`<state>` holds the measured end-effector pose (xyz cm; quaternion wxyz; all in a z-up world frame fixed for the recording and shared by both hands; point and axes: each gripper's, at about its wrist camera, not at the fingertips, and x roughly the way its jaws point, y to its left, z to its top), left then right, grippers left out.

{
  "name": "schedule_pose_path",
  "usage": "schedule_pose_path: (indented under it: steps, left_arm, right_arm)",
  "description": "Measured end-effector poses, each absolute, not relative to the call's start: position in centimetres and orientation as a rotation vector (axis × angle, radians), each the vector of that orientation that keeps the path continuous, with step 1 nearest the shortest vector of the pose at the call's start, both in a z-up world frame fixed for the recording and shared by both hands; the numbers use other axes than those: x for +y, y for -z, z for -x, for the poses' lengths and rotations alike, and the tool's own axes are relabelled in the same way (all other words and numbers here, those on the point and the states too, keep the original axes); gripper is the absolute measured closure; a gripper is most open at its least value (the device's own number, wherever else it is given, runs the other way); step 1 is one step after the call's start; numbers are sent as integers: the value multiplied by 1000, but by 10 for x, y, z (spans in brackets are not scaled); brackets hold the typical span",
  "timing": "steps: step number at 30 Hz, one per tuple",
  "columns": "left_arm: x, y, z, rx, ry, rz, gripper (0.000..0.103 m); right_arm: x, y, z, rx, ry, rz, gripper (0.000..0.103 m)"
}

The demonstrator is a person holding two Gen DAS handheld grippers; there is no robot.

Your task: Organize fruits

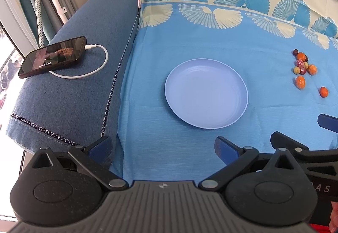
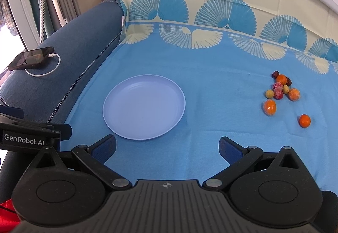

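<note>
An empty pale blue plate [image 1: 206,93] [image 2: 144,107] lies on a blue patterned cloth. To its right sits a small pile of fruits [image 1: 304,66] [image 2: 282,89]: several orange ones, reddish ones, yellow-green ones and dark ones. One orange fruit [image 2: 304,121] [image 1: 323,92] lies apart, nearest me. My left gripper [image 1: 162,148] is open with nothing between its fingers, just short of the plate's near edge. My right gripper [image 2: 168,147] is also open and holds nothing, near the plate's front right edge, well left of the fruits.
A blue sofa armrest [image 1: 80,76] on the left carries a phone [image 1: 52,56] [image 2: 31,58] with a white charging cable [image 1: 99,61]. The cloth [image 1: 211,42] runs up the sofa back. The other gripper's finger [image 1: 327,122] shows at the right edge of the left wrist view.
</note>
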<state>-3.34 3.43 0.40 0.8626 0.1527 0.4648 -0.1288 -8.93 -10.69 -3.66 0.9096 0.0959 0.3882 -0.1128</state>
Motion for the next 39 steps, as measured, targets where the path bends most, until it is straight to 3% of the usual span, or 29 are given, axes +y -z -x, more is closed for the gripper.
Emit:
schedule_pose_path:
  steps: [30,39]
  left_arm:
    - [24,5,15,1023,227,-340,0]
    - [-24,17,4,1083,283,-392,0]
  right_arm:
    - [-124,68,77,823,230,-294,0]
    - [-196,92,93,664,473,-377,1]
